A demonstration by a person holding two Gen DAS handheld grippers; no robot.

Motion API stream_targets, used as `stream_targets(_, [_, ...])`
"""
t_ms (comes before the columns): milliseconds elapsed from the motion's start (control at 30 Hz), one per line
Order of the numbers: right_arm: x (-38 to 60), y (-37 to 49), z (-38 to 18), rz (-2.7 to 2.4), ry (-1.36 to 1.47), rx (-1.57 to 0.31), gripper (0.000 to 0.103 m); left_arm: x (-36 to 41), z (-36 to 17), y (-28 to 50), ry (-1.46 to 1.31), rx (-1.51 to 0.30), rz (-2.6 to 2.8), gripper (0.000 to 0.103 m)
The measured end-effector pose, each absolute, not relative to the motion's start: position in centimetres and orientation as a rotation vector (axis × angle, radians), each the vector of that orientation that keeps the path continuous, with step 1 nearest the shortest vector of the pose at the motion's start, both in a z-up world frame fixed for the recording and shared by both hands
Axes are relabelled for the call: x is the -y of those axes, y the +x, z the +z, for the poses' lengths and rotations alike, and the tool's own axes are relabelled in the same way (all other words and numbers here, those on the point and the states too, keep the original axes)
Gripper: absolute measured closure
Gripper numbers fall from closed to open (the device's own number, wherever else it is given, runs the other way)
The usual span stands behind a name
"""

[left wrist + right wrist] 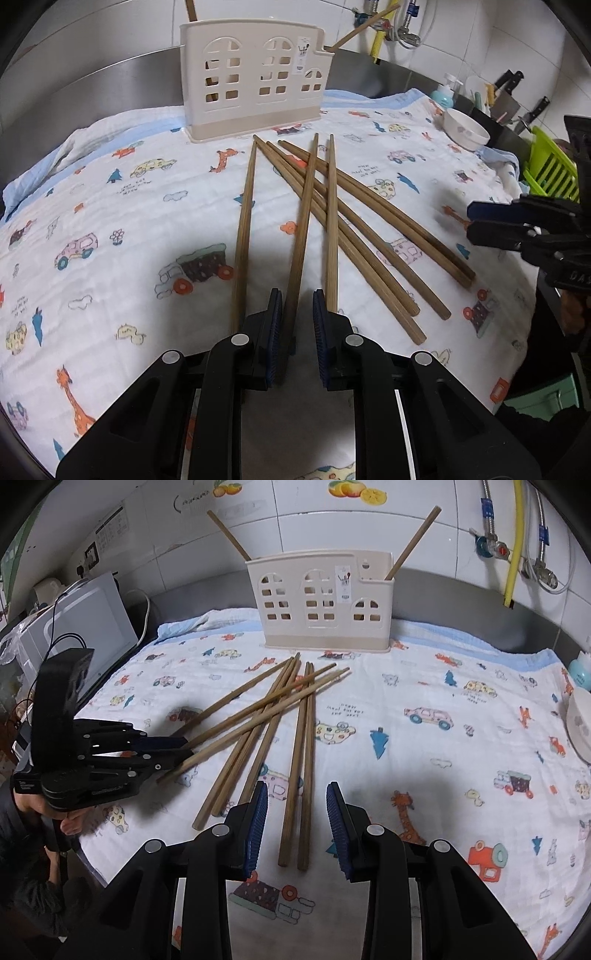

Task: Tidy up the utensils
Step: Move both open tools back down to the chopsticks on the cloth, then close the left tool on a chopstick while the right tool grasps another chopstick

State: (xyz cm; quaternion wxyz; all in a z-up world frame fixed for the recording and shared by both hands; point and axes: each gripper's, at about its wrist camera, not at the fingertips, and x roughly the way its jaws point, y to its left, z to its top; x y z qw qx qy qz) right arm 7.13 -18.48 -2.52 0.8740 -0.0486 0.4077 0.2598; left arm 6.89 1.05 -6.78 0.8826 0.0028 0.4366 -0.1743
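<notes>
Wooden chopsticks (pixel 266 723) are seen scattered and crossing on the printed cloth (pixel 424 746) spread over the worktop, just in front of the cream holder (pixel 317 602), where two sticks already lean out at the top. The left gripper (pixel 297 306) is held low over the near ends, its jaws narrow but not closed; one chopstick (pixel 301 236) runs into the gap, though contact with the pads cannot be confirmed. The right gripper (pixel 297 812) is held open around the near ends of a parallel pair (pixel 301 768), nothing pinched. These sticks are judged light, stiff and thin, likely to roll or pivot if nipped off-centre. A hold near the thick end, squarely across the shaft, is suggested, with one stick taken at a time where they overlap.
</notes>
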Motion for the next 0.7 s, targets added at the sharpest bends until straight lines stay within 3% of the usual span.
stream_targets(167, [18.4, 7.2, -3.5, 0.532, -0.115, -0.867, 0.070, -0.9, -6.9, 6.6, 0.026, -0.897, -0.335, 0.087])
stream_targets(333, [18.5, 7.4, -4.8, 0.523, -0.110, -0.891, 0.071, -0.1, -6.8, 6.4, 0.072, -0.885, -0.270, 0.094])
stream_targets(533, [18.8, 7.3, -5.7, 0.513, -0.104, -0.895, 0.078, -0.6, -6.6, 6.3, 0.009, -0.875, -0.234, 0.098])
stream_targets(700, [18.9, 7.2, -5.5, 0.504, -0.093, -0.885, 0.090, -0.6, -5.8, 5.8, -0.005, -0.851, -0.249, 0.098])
